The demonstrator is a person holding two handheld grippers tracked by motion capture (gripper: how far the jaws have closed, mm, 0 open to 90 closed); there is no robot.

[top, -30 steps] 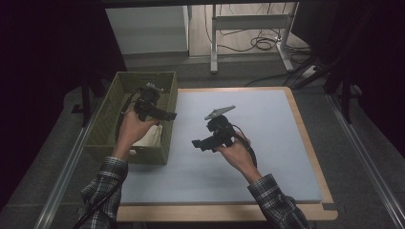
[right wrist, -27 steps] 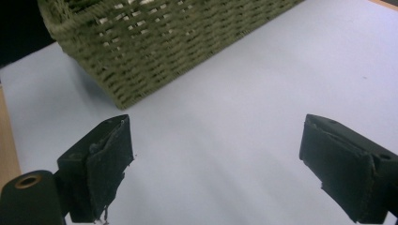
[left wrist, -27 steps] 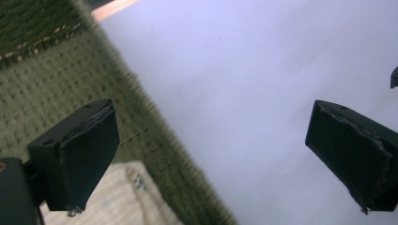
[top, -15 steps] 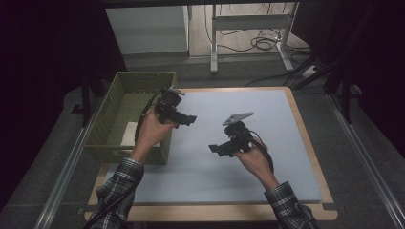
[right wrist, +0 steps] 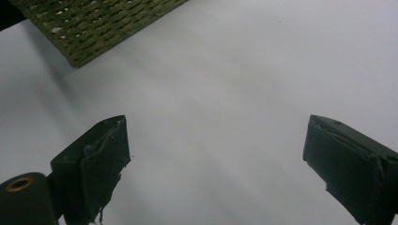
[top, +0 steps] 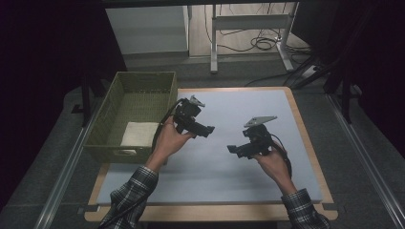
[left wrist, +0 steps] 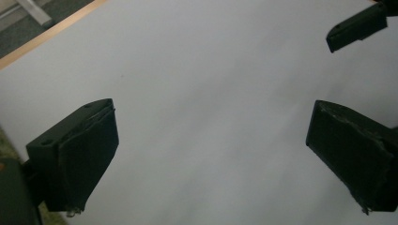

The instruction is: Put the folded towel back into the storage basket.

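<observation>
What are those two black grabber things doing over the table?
A person holds a grabbing tool in each hand above a pale blue mat on the table. The left tool hovers over the mat just beside a green woven basket, with its jaws wide open and nothing between them. The right tool is over the middle of the mat, also open and holding nothing. A folded white cloth lies inside the basket.

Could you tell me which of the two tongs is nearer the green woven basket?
The left tongs, beside the green woven basket; the right tongs hang mid-mat.
</observation>
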